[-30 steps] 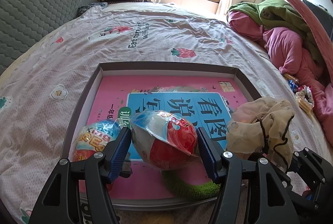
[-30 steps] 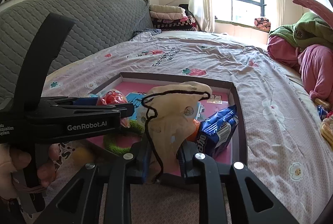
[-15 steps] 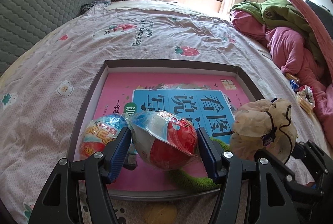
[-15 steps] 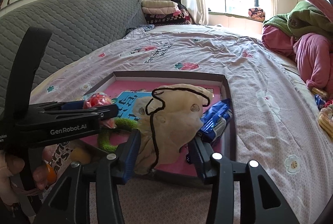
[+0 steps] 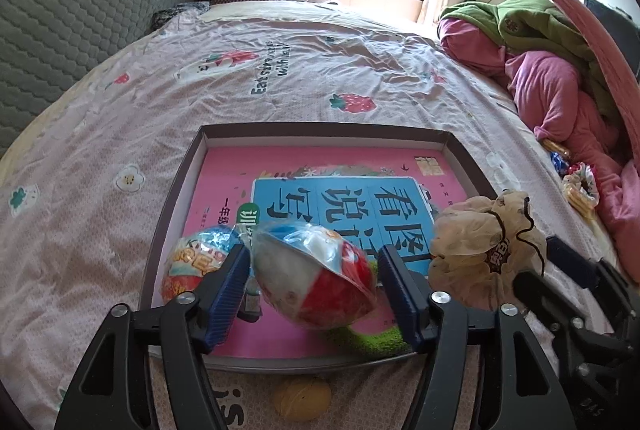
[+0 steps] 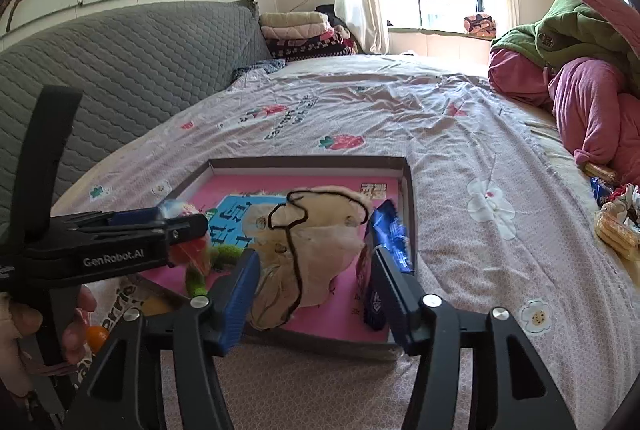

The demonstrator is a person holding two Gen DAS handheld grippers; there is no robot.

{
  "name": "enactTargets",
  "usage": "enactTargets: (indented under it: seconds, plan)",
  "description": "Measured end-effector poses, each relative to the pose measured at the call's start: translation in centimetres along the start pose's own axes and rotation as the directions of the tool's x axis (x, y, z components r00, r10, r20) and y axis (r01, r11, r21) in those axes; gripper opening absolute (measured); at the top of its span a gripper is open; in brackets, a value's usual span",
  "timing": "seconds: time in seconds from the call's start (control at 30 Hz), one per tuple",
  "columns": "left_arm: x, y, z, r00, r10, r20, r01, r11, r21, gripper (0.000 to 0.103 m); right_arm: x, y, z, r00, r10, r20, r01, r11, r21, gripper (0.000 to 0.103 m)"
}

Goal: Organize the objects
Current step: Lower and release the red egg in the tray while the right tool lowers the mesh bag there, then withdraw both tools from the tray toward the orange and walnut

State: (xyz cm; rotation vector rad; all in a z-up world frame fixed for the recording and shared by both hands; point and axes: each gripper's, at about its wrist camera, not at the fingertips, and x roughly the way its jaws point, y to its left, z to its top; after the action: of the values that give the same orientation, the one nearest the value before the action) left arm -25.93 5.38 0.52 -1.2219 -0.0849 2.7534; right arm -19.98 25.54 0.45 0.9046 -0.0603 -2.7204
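A shallow dark-rimmed box (image 5: 176, 186) lies on the bed with a pink and blue book (image 5: 332, 198) in it. My left gripper (image 5: 314, 290) is shut on a wrapped red and white toy egg (image 5: 316, 280) over the box's near edge. A second wrapped egg (image 5: 196, 262) and a green fuzzy ring (image 5: 372, 340) lie in the box. My right gripper (image 6: 316, 282) is open around a beige scrunchie with black trim (image 6: 316, 242), which sits in the box (image 6: 408, 198). A blue snack packet (image 6: 386, 242) leans by its right finger.
A yellow ball (image 5: 302, 398) lies on the cloth before the box. Pink and green bedding (image 5: 560, 78) is piled on the right, with snacks (image 5: 578, 186) beside it. A grey headboard (image 6: 132, 62) and folded blankets (image 6: 304, 30) stand at the back.
My right gripper has opened and released the scrunchie, which now rests lower in the box. Both grippers have drawn back slightly. The left grip on the egg is unchanged.
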Motion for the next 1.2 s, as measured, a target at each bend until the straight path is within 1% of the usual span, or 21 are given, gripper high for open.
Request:
enactTargets:
  seconds: [0.03, 0.23, 0.57, 0.9, 1.2]
  plan:
    - [0.0, -0.2, 0.0, 1.000, 0.005, 0.003, -0.005, 1.000, 0.007, 0.075, -0.2, -0.1, 0.1, 1.000, 0.000, 0.007, 0.000, 1.000, 0.001, 0.058]
    - [-0.2, -0.4, -0.1, 1.000, 0.020, 0.005, -0.020, 0.999, 0.024, 0.075, -1.0, -0.2, 0.5, 0.999, 0.010, 0.038, -0.010, 1.000, 0.005, 0.059]
    - [-1.6, 0.5, 0.1, 0.999, 0.037, 0.030, -0.037, 0.999, 0.004, 0.075, -1.9, 0.3, 0.9, 0.997, 0.018, 0.074, -0.017, 1.000, -0.015, 0.059]
    - [-4.7, 2.1, -0.7, 0.997, 0.050, 0.061, -0.048, 0.998, -0.031, 0.075, -3.1, 1.2, 0.9, 0.992, 0.057, 0.110, -0.052, 0.998, -0.044, 0.060]
    - [-7.7, 3.9, -2.7, 0.994, 0.078, 0.080, -0.074, 0.996, -0.044, 0.075, -3.6, 3.5, 0.3, 0.990, 0.089, 0.106, -0.077, 0.991, -0.112, 0.060]
